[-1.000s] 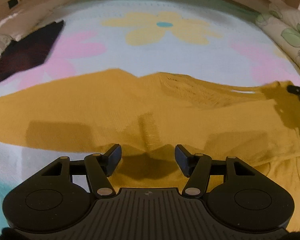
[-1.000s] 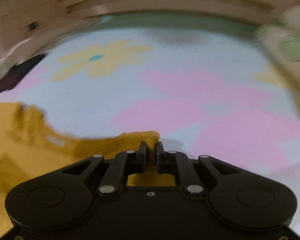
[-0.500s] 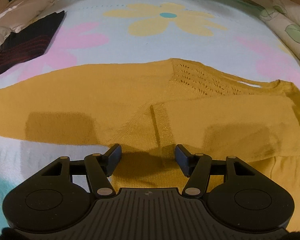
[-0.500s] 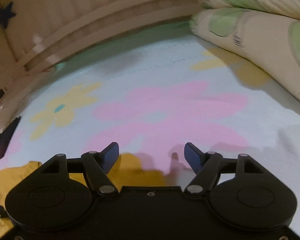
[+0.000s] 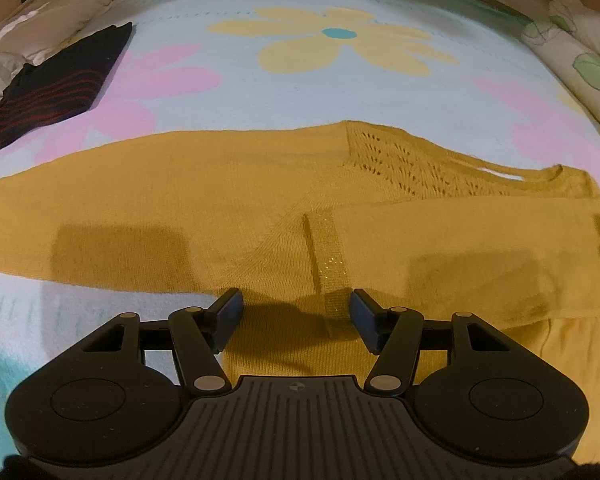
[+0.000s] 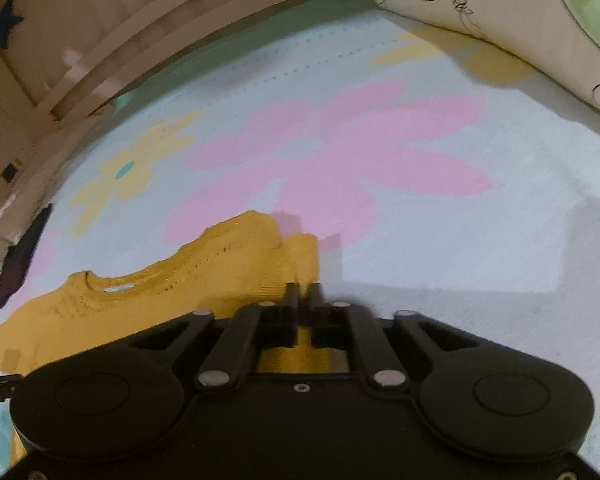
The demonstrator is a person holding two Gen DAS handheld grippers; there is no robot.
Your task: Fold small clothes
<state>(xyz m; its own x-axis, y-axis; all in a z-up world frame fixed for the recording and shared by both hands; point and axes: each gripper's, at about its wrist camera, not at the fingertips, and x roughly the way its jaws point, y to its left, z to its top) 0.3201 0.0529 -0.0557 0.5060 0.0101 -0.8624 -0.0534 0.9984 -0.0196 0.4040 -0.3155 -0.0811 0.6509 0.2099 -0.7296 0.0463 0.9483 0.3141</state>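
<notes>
One mustard knit sweater (image 5: 236,208) spread flat across flowered bedsheet (image 5: 300,92), one sleeve folded over body. Left gripper (image 5: 296,314) hovering above hem, jaws apart, empty. Right gripper (image 6: 304,294) clamped shut at sweater's edge, cloth between pads unclear. Folded dark striped garment (image 5: 56,88) far left; leaf-print pillow (image 6: 520,20) right.

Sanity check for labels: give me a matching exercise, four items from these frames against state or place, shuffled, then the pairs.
Items:
1. left hand-held gripper
2. right hand-held gripper
3. mustard sweater
4. dark striped garment

States or places:
A. folded, at the far left of the floral sheet
B. spread flat, a sleeve folded across it
C. shut on the sweater's edge
D. jaws apart above the knit

Pairs: 1-D, 2-C, 3-B, 4-A
</notes>
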